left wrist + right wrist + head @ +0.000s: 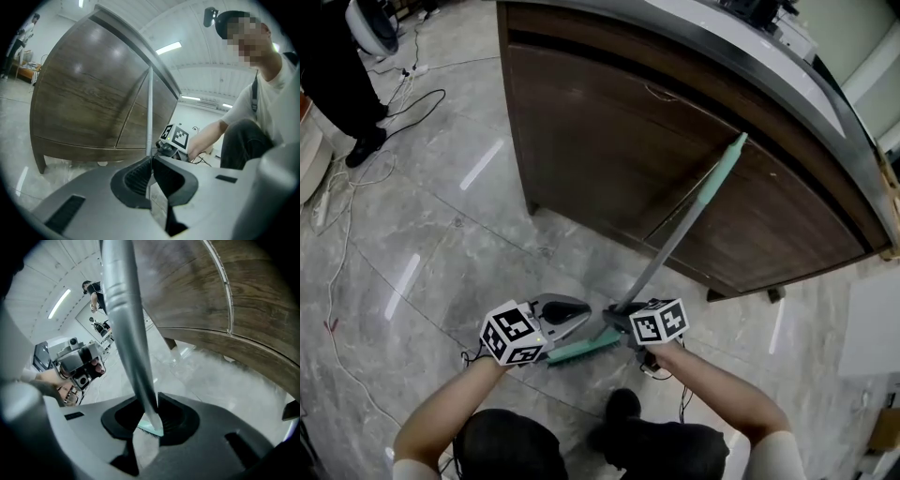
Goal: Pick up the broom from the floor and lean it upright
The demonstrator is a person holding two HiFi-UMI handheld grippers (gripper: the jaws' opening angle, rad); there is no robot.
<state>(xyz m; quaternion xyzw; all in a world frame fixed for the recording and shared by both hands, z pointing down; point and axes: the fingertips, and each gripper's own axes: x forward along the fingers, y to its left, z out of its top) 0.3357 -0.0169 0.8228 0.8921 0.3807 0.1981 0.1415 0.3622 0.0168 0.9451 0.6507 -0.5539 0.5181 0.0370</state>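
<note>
The broom has a grey pole (pixel 670 248), a teal grip at its top end (pixel 727 164) and a teal head (pixel 581 352) down at the floor. It slants up toward the wooden counter, and its grip end lies against the counter's front. My right gripper (pixel 623 323) is shut on the pole just above the head; in the right gripper view the pole (pixel 129 333) runs between the jaws (pixel 152 406), with the teal head (pixel 151 427) below. My left gripper (pixel 581 314) sits just left of the pole, over the head, its jaws (pixel 152 161) shut with nothing seen between them.
A curved dark wooden counter (pixel 675 141) stands on short legs right behind the broom. Cables (pixel 347 216) trail over the marble floor at left, where a person (pixel 337 75) stands. A white box (pixel 872 323) sits at right. The holder's shoe (pixel 623 408) is near the broom head.
</note>
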